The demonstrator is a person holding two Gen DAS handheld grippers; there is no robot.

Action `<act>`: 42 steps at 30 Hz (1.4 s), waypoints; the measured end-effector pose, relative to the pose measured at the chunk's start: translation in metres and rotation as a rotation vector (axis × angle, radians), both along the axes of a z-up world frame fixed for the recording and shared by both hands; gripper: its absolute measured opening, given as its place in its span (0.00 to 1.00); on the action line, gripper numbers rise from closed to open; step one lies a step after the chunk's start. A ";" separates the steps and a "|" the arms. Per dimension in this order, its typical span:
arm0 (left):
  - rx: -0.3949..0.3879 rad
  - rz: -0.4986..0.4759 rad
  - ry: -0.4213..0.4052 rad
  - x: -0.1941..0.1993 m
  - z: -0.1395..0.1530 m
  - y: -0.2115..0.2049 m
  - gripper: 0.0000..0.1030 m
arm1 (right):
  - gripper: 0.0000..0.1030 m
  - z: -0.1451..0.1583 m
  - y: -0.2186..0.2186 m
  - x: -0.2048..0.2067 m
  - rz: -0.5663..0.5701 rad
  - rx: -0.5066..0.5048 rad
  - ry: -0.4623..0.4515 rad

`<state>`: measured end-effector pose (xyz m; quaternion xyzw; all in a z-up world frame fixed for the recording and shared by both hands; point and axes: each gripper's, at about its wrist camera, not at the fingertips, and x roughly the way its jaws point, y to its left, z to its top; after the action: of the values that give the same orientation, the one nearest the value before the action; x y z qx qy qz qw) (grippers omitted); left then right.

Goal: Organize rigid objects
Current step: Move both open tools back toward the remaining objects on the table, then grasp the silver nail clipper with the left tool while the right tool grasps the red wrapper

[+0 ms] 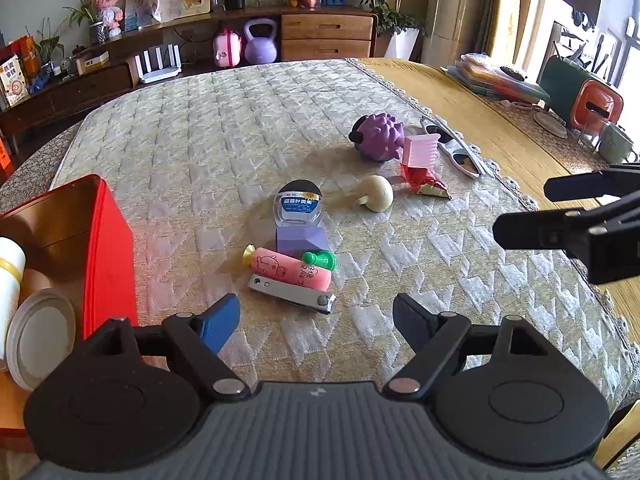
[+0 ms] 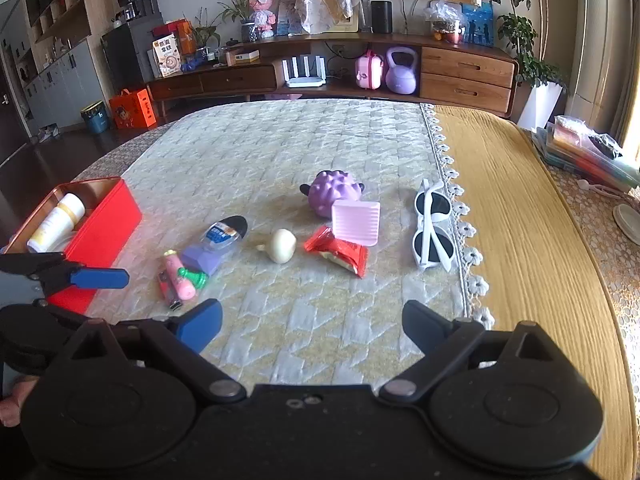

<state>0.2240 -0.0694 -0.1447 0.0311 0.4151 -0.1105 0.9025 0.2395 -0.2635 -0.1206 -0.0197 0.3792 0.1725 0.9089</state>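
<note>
Left claw (image 1: 316, 320) is hanging spread and empty over the nail clipper (image 1: 291, 294), since you're clearing clutter into the red tin (image 1: 108, 248). Right claw (image 2: 312, 326) is likewise gaping, holding nothing, aiming at the worktop (image 2: 304, 320).

The left gripper (image 1: 316, 320) tips down over the quilted cloth (image 1: 240, 140), jaws wide apart and empty. The right gripper (image 2: 312, 326) does too.

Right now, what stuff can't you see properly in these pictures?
- Red box, left wrist view: the picture's left edge cuts it off.
- Nail clipper, right wrist view: the pink tube hides part of it.
- Small bottle's label, both views: print too tiny to read.
</note>
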 end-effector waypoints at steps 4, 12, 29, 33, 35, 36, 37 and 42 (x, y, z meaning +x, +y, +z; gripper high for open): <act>-0.018 0.025 0.021 0.008 -0.006 0.002 0.81 | 0.87 -0.008 0.003 0.025 -0.017 -0.017 0.006; -0.011 0.042 0.029 0.017 -0.016 0.003 0.78 | 0.77 -0.026 0.016 0.059 0.008 -0.048 0.026; 0.017 0.027 -0.037 0.019 -0.019 0.005 0.55 | 0.62 -0.039 0.022 0.078 0.024 -0.028 0.039; 0.013 0.024 -0.039 0.018 -0.019 0.006 0.54 | 0.45 -0.038 0.021 0.076 0.033 -0.003 0.041; 0.008 0.024 -0.038 0.019 -0.019 0.007 0.54 | 0.41 -0.036 0.021 0.074 0.034 -0.004 0.034; 0.005 0.024 -0.037 0.019 -0.019 0.008 0.54 | 0.39 -0.036 0.022 0.074 0.036 -0.009 0.031; 0.002 0.024 -0.037 0.017 -0.019 0.008 0.54 | 0.38 -0.035 0.024 0.072 0.039 -0.014 0.025; -0.005 0.032 -0.033 0.014 -0.018 0.010 0.54 | 0.34 -0.031 0.024 0.065 0.044 -0.007 0.013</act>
<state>0.2380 -0.0591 -0.1627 0.0242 0.4003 -0.0964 0.9110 0.3042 -0.2395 -0.1514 -0.0301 0.3852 0.1912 0.9023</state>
